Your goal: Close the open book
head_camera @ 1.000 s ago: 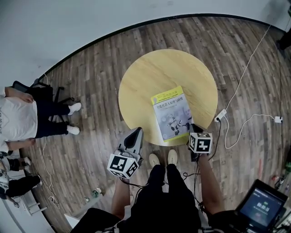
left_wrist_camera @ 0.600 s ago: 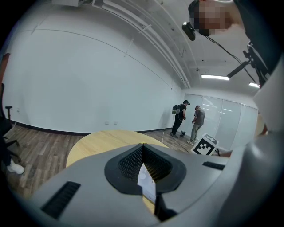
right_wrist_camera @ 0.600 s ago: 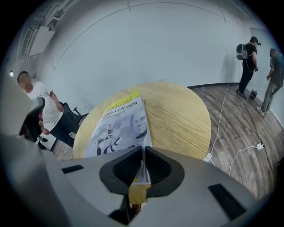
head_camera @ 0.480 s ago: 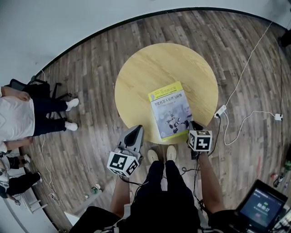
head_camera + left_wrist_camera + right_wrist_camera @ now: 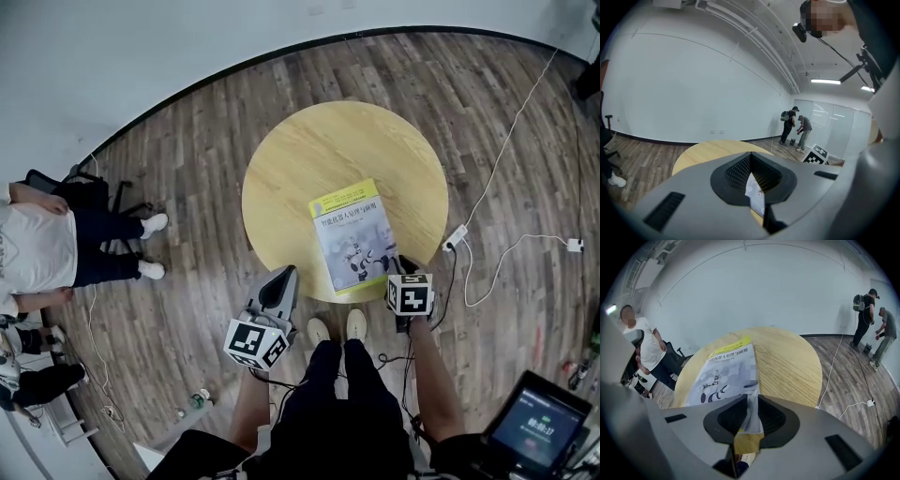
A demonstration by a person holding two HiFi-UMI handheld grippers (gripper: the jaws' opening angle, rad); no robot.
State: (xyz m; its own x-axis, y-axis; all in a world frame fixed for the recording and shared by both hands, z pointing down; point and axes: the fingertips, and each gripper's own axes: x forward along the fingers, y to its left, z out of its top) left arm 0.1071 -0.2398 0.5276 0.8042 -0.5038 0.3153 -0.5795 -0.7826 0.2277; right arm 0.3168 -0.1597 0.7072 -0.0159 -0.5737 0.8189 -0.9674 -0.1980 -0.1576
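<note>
In the head view the book (image 5: 352,234) lies closed, cover up, on the near right part of the round table (image 5: 309,159), with my right tongs (image 5: 398,265) at its near corner. It seems a light paperback with a smooth, bendy cover, so I would hold it at a corner. In the left gripper view my left tongs (image 5: 750,161) are together and empty. In the right gripper view the jaws are opening, and the corner between them is not pinched. Since one second ago the book has hardly moved.

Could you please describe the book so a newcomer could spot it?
Find the round wooden table on the plank floor. The book lies closed near its front edge, the only thing on it, pale-covered with a yellow band across the top.
</note>
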